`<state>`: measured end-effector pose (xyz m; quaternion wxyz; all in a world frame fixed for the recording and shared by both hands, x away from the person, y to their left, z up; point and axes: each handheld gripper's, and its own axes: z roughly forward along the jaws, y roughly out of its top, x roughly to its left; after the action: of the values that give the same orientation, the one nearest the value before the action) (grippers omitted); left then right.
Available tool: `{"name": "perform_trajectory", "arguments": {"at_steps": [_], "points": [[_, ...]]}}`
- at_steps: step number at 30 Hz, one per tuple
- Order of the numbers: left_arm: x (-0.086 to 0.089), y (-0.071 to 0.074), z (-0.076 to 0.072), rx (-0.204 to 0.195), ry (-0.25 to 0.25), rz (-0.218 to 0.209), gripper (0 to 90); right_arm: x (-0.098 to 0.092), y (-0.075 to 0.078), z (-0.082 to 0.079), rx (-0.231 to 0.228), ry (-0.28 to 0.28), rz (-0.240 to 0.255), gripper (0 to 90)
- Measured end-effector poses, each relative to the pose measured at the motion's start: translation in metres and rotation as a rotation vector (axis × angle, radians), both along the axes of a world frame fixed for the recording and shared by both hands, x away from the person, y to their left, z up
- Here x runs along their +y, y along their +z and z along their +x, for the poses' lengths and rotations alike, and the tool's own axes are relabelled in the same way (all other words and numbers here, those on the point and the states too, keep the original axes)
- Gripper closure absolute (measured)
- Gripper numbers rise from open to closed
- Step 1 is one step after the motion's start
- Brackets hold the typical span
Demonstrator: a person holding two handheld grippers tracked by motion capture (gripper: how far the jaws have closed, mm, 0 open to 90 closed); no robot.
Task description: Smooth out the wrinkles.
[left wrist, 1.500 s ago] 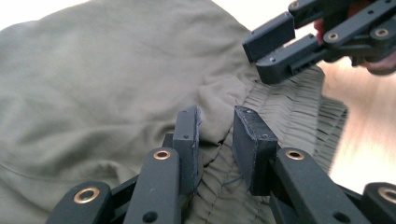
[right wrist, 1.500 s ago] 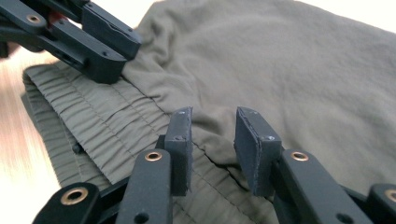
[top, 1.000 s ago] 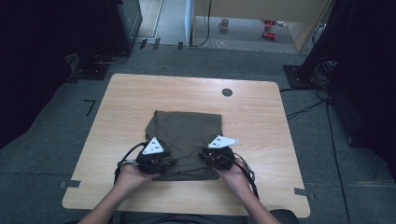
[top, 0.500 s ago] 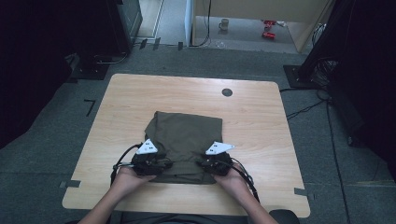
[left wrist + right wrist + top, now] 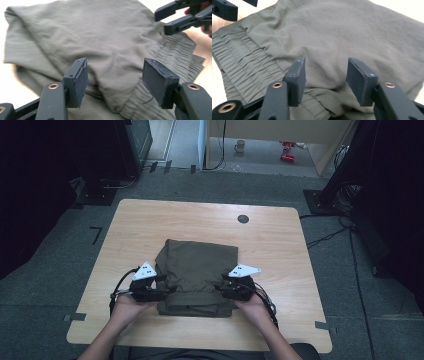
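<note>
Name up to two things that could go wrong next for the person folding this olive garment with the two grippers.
1. Both grippers, the left gripper and the right gripper, have just been opening with the garment between unpressed pads, so the fold may spring back or slump.
2. Cloth bulges up between the right gripper's jaws, so drawing back could snag and drag the elastic waistband, spoiling the neat stack on the table.

A folded olive garment (image 5: 197, 277) lies on the wooden table (image 5: 150, 220). The left gripper (image 5: 157, 293) and right gripper (image 5: 225, 291) flank its near edge, each in a hand. A dark round spot (image 5: 243, 218) marks the table's far side.
</note>
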<state>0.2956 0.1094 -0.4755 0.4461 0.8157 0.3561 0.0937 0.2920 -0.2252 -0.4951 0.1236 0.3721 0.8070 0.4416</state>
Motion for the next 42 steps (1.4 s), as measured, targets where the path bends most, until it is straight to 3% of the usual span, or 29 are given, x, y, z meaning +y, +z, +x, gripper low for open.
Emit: {"name": "perform_trajectory", "arguments": {"at_steps": [8, 15, 20, 25, 30, 36, 42], "points": [[0.013, 0.000, 0.010, -0.026, 0.035, 0.019, 36.4, -0.009, 0.001, 0.007, 0.023, -0.029, 0.032, 36.6], [0.027, -0.003, 0.019, 0.002, 0.068, 0.019, 36.0, -0.017, -0.002, 0.011, 0.005, -0.055, 0.030, 33.5], [0.036, -0.002, 0.024, -0.006, 0.090, 0.022, 35.2, -0.022, -0.004, 0.014, 0.000, -0.069, 0.031, 33.0], [0.043, -0.005, 0.029, -0.004, 0.114, 0.041, 34.6, -0.030, -0.005, 0.015, -0.016, -0.083, 0.016, 32.8], [0.049, -0.009, 0.036, -0.003, 0.142, 0.063, 34.5, -0.042, -0.006, 0.018, -0.051, -0.111, -0.047, 31.0], [0.057, -0.013, 0.043, 0.000, 0.172, 0.095, 34.5, -0.053, -0.007, 0.021, -0.047, -0.140, -0.050, 30.2], [0.070, -0.017, 0.049, 0.010, 0.211, 0.098, 34.5, -0.071, -0.009, 0.023, -0.040, -0.181, -0.050, 28.9]]}}
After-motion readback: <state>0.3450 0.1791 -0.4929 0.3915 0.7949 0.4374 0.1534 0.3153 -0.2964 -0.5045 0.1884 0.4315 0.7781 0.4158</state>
